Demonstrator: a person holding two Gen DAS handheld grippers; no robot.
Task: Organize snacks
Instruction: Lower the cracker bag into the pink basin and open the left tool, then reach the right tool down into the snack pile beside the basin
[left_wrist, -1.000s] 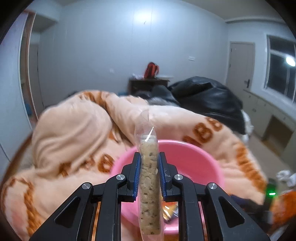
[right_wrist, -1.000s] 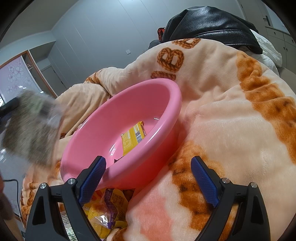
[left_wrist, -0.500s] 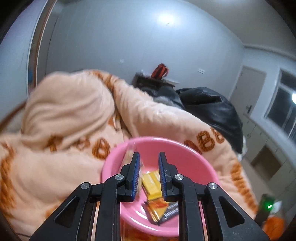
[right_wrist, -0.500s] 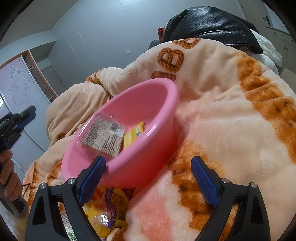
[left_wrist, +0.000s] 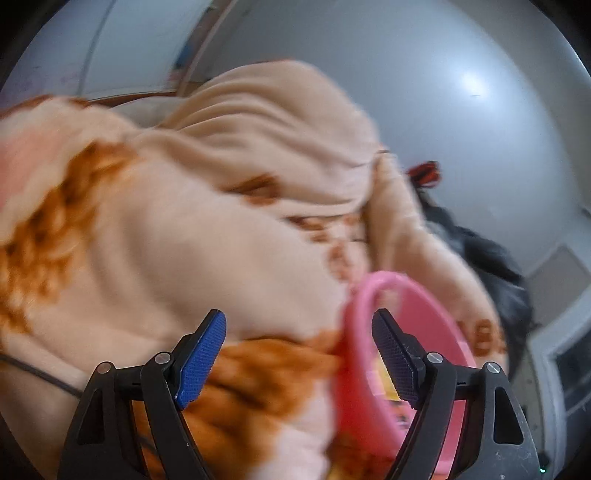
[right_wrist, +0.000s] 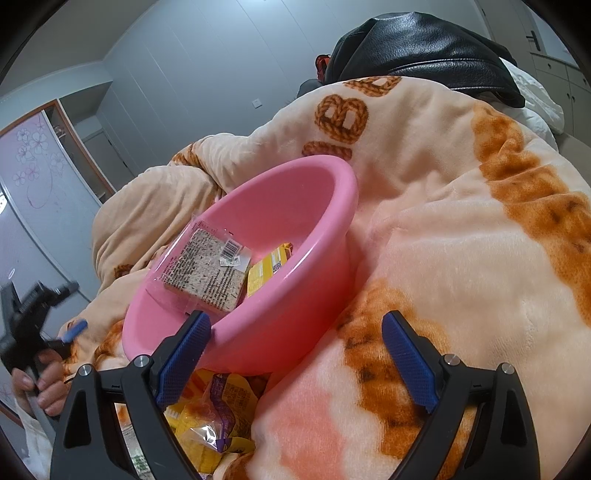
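You are holding both grippers, left (left_wrist: 298, 354) and right (right_wrist: 295, 354), spread wide and gripping nothing, while the cracker pack (right_wrist: 207, 269) is lying inside the pink bowl (right_wrist: 295, 325), touching a yellow packet (right_wrist: 267, 267) there.

1. Pale grey walls (right_wrist: 207, 66) enclose the room, and the right wrist view shows a small white switch plate (right_wrist: 257, 102) on one of them.
2. A bright patch of light (left_wrist: 472, 86) glares on the wall in the blurred left wrist view.
3. At the left of the right wrist view stands a wood-framed panel (right_wrist: 35, 155) printed with pale flower outlines.
4. A peach blanket (right_wrist: 461, 229) with orange knitted-look lettering is heaped over most of both views.
5. A black leather-like mass (right_wrist: 424, 51) lies behind the blanket, with white bedding (right_wrist: 543, 107) just beside it.
6. Light cabinets (right_wrist: 565, 77) and a door with a dark handle (right_wrist: 534, 37) sit at the far right.
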